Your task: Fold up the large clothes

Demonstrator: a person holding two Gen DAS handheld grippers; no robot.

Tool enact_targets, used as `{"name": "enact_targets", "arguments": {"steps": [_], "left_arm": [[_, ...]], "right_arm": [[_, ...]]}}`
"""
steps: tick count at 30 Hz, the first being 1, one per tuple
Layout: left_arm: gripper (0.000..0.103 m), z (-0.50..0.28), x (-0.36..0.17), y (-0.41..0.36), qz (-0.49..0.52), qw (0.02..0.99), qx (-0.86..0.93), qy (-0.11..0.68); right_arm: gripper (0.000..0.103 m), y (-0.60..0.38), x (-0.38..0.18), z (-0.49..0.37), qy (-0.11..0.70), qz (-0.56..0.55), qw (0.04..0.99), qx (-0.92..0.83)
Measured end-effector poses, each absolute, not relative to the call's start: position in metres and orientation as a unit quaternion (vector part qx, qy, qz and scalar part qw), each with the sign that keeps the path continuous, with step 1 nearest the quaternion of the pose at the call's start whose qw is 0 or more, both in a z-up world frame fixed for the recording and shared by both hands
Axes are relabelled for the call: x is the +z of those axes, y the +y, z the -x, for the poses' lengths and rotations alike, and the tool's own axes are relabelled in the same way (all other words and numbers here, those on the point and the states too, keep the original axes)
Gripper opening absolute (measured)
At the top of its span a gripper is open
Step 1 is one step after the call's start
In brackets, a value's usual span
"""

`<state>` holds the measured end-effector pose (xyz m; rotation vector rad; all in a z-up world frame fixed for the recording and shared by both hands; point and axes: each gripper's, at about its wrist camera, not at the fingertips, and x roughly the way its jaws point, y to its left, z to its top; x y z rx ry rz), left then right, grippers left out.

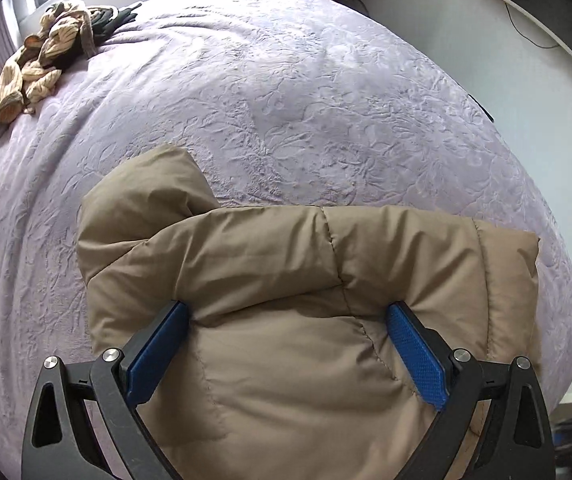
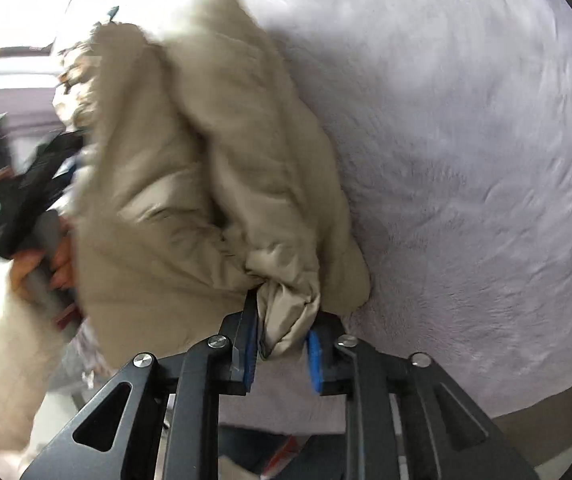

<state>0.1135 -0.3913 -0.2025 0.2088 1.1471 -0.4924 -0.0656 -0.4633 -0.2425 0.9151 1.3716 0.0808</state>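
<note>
Right wrist view: right gripper [image 2: 281, 344] fingers pinch bunched edge of tan jacket [image 2: 189, 184], frame centre, on bed [image 2: 466, 160]. Left gripper [image 1: 286, 344] fingers wide, jacket bulging btwn them, lower frame.

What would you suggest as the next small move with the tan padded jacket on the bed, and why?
Probably close the left hand-held gripper on the tan padded quilted jacket: its blue pads stand wide apart with the jacket bulging between them, not pinched. The right hand-held gripper already clamps a bunched fold, so both ends would then be held for spreading over the lilac embossed bedspread.
</note>
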Motion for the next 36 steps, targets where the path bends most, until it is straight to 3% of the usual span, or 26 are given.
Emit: {"name": "enact_targets", "arguments": {"steps": [4,8,9,10,13,20,25,31,36], "left_arm": [[0.099,-0.107,-0.193,-0.383,-0.093,0.807,-0.229,0.536],[0.099,-0.106,-0.193,-0.386,-0.093,0.808,-0.228,0.535],[0.099,-0.107,-0.193,-0.383,-0.092,0.808,-0.228,0.535],[0.099,-0.107,-0.192,-0.383,-0.090,0.809,-0.227,0.535],[0.099,-0.110,-0.192,-0.378,-0.086,0.810,-0.225,0.534],[0.099,-0.114,-0.194,-0.377,-0.072,0.811,-0.215,0.539],[0.099,-0.106,-0.185,-0.391,-0.063,0.805,-0.233,0.542],[0.099,-0.084,-0.183,-0.431,-0.109,0.797,-0.261,0.534],[0.099,-0.083,-0.190,-0.436,-0.114,0.791,-0.257,0.543]], "right_arm": [[0.036,-0.487,-0.204,0.067,0.548,-0.437,0.707,0.094],[0.036,-0.513,-0.210,0.042,0.518,-0.458,0.721,0.055],[0.032,-0.516,-0.219,0.033,0.518,-0.463,0.718,0.043],[0.021,-0.519,-0.230,0.022,0.524,-0.466,0.712,0.034],[0.012,-0.510,-0.258,-0.009,0.542,-0.460,0.702,0.038],[0.012,-0.468,-0.319,-0.077,0.570,-0.472,0.651,0.168],[0.006,-0.463,-0.351,-0.087,0.580,-0.488,0.629,0.173],[0.007,-0.468,-0.365,-0.077,0.575,-0.510,0.618,0.166],[0.011,-0.462,-0.336,-0.077,0.608,-0.434,0.650,0.139]]}}
